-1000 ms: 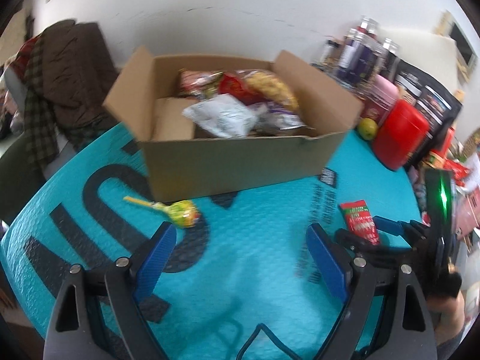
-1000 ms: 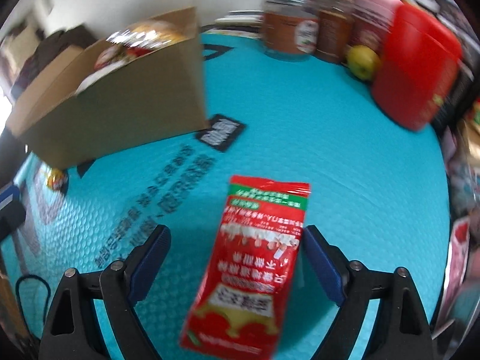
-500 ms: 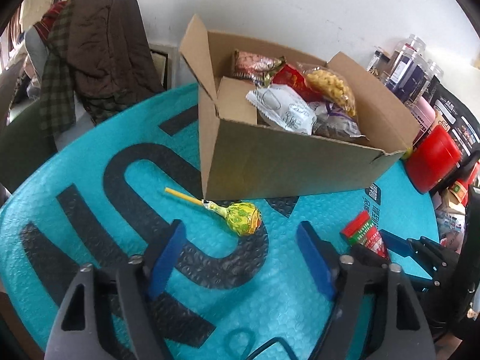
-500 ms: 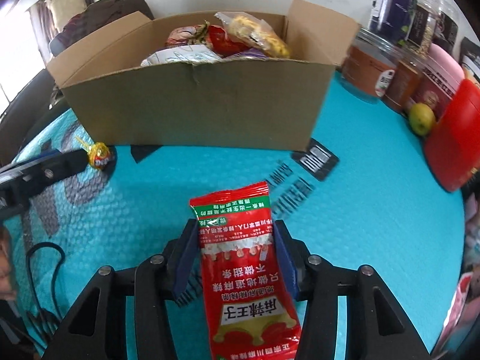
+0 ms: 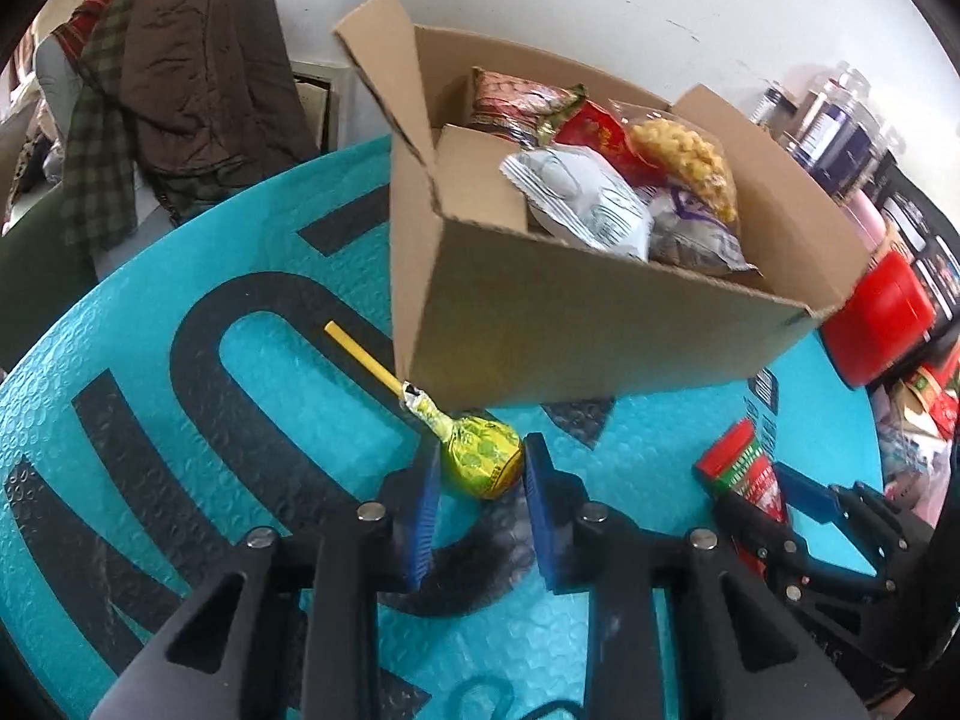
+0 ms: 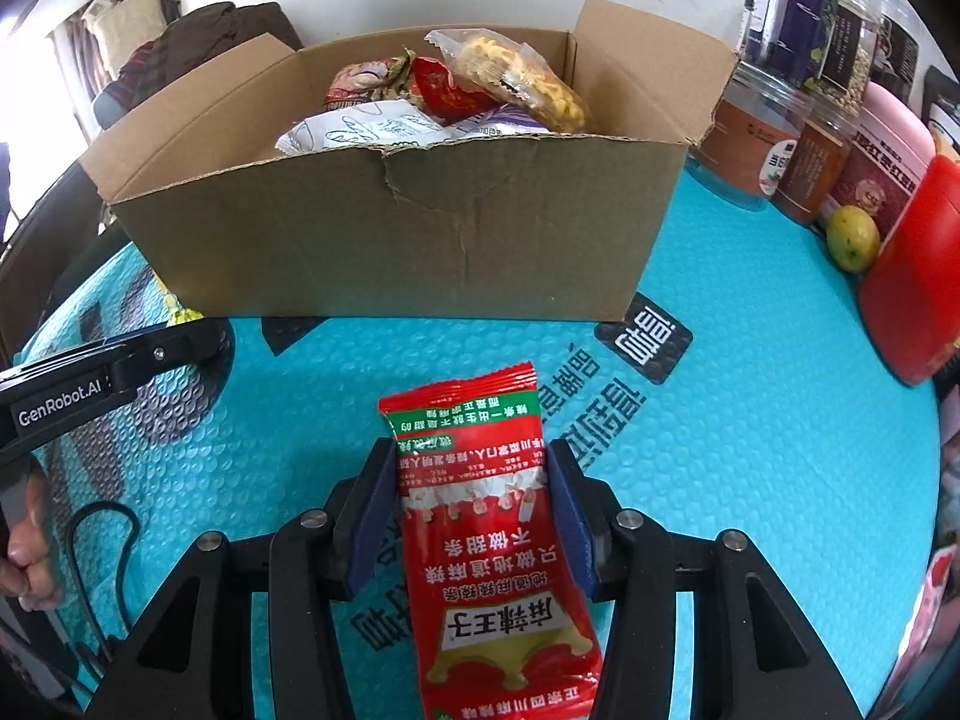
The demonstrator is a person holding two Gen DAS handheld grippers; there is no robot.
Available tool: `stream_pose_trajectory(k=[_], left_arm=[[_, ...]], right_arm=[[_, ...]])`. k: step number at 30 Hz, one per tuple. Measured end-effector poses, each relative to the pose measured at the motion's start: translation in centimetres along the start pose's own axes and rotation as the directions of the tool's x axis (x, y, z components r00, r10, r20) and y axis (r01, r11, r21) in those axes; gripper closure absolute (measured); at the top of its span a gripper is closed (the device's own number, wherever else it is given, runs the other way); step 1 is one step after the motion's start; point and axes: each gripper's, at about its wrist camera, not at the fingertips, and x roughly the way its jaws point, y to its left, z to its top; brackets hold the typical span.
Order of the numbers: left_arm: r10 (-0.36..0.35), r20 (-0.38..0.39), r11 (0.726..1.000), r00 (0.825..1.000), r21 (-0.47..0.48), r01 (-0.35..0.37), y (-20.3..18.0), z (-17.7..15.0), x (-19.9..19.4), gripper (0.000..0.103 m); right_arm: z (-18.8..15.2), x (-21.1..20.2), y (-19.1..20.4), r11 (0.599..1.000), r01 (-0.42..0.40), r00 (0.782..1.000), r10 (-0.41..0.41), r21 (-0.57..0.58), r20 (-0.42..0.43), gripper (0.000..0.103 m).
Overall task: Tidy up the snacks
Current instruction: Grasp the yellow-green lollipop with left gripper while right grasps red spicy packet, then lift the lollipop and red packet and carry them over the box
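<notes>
While the cardboard box (image 5: 600, 324) sits full of snack bags on the teal mat (image 5: 210, 396), your left gripper (image 5: 480, 480) is clenched on the lollipop (image 5: 480, 456) just before the box's near corner, and your right gripper (image 6: 474, 516) grips the red snack packet (image 6: 486, 534) before its front wall.

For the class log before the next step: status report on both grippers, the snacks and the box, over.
Left gripper shut on lollipop. Right gripper shut on red snack packet. Both snacks on teal mat, short of cardboard box. Nothing blocking.
</notes>
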Motion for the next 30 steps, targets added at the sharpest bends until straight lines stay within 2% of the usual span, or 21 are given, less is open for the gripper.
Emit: stream_pose_trajectory(k=[6, 10, 19, 26, 28, 29, 30], left_arm=[[-0.069, -0.059, 0.997, 0.996, 0.037, 0.072, -1.0, -2.4, -1.4, 0.076], [-0.082, -0.089, 0.993, 0.993, 0.077, 0.088, -2.1, -4.4, -2.7, 0.076], [-0.152, -0.172, 0.973, 0.973, 0.144, 0.177, -5.2, -9.1, -5.0, 0.076], [-0.173, -0.241, 0.952, 0.955, 0.207, 0.225, -7.3, -11.7, -6.1, 0.076], [-0.154, -0.234, 0.948, 0.960, 0.240, 0.210, -7.7, -12.2, -6.3, 0.076], [-0.148, -0.231, 0.948, 0.962, 0.244, 0.204, -7.8, -12.3, -6.4, 0.076], [-0.145, -0.230, 0.950, 0.962, 0.240, 0.200, -7.7, -12.3, -6.3, 0.076]], right_arm=[[-1.4, -1.0, -0.2, 1.000, -0.013, 1.000, 0.013, 0.017, -0.004, 0.054], [-2.5, -1.9, -0.5, 0.999, -0.007, 1.000, 0.008, 0.036, -0.004, 0.054], [-5.9, -4.0, -1.8, 0.995, -0.025, 1.000, 0.026, 0.100, -0.003, 0.054], [-8.2, -5.8, -2.5, 0.990, -0.066, 0.998, 0.068, 0.125, -0.014, 0.052], [-8.8, -6.2, -2.5, 0.990, -0.070, 0.997, 0.073, 0.126, -0.014, 0.049], [-9.0, -6.3, -2.5, 0.990, -0.067, 0.997, 0.069, 0.120, -0.019, 0.040], [-9.2, -6.4, -2.5, 0.992, -0.055, 0.998, 0.059, 0.110, -0.029, 0.027]])
